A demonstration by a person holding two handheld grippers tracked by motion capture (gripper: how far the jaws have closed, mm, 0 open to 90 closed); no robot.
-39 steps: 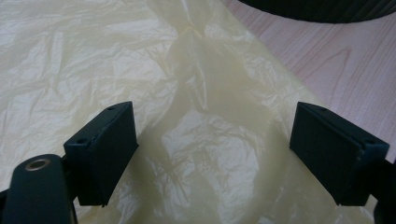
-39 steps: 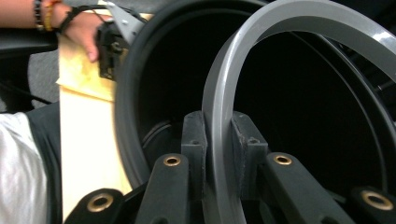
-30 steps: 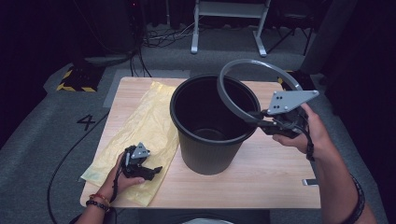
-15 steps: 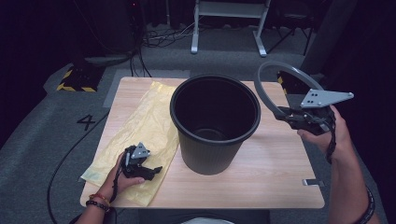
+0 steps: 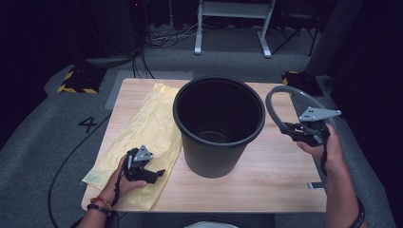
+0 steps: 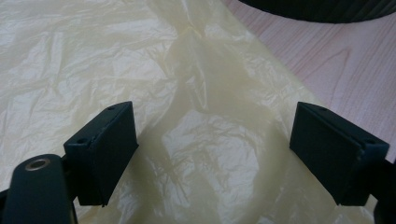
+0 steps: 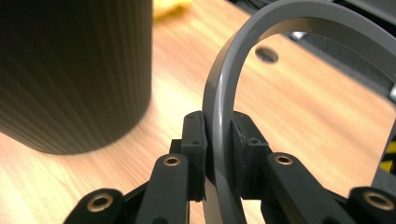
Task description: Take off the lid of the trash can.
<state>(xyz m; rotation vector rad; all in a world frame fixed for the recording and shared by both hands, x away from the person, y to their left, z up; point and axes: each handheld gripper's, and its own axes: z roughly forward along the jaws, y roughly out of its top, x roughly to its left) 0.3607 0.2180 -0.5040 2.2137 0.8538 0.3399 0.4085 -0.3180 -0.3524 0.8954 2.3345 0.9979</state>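
Grey ring (image 7: 261,70), probably stiff and light, clamped edgewise in right gripper (image 7: 218,140) at bin's (image 5: 218,128) three o'clock; left gripper (image 6: 215,154) fingers (image 6: 105,149) spread above bag (image 6: 70,60).

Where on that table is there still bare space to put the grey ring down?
Bare wood lies right of the black bin, under the right gripper holding the grey ring, and along the near edge of the table. The left side is crowded: the yellow bag covers it, with the left gripper resting there.

numeral "4" (image 5: 89,124) marked on grey floor left of table.
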